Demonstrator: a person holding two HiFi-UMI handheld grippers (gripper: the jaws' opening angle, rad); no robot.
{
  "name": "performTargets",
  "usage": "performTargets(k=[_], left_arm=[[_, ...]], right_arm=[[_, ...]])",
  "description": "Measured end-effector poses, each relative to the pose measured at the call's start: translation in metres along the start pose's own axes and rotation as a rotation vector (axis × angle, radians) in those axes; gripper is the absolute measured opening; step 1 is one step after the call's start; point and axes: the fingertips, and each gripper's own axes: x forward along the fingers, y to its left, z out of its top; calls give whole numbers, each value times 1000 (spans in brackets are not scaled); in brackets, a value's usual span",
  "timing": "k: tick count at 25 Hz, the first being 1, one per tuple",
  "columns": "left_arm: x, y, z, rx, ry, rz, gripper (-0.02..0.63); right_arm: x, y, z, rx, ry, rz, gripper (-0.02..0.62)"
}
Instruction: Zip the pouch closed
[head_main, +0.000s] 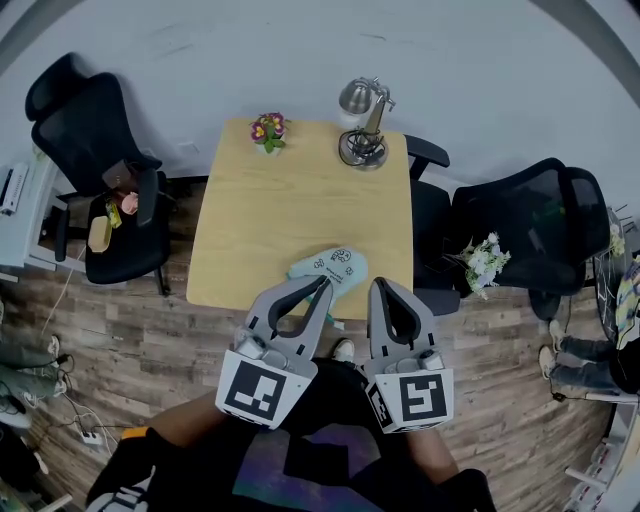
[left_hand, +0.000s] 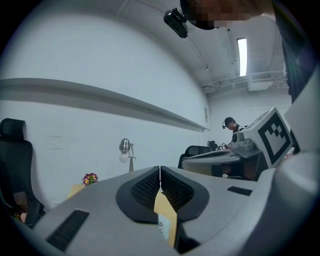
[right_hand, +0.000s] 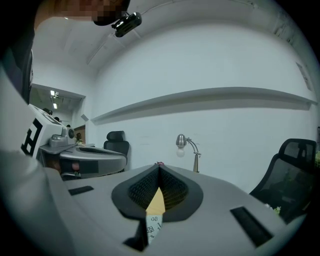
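Observation:
A mint-green pouch (head_main: 336, 266) with small printed figures lies at the near edge of the wooden table (head_main: 280, 210). My left gripper (head_main: 323, 283) hangs over the pouch's near end, above the table, its jaws closed tip to tip with nothing between them. In the left gripper view the left gripper (left_hand: 160, 168) shows its pads meeting, and a strip of the pouch (left_hand: 163, 226) shows below through the gap. My right gripper (head_main: 378, 285) is just right of the pouch, also shut and holding nothing. In the right gripper view the right gripper (right_hand: 159, 167) has a sliver of the pouch (right_hand: 154, 224) below.
A silver desk lamp (head_main: 362, 125) and a small flower pot (head_main: 268, 131) stand at the table's far edge. Black office chairs sit to the left (head_main: 110, 170) and right (head_main: 530, 230), with white flowers (head_main: 483, 262) by the right one. Wooden floor surrounds the table.

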Motion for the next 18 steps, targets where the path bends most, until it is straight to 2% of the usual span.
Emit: performTargets(k=[7,18], left_arm=[[3,1,-8,-14,16,10,14],[1,-2,-7,-4,21,8,14]], right_arm=[[-1,-6,-18,11,42,-19,14],[-5,-8,-24,32,54,-30,14]])
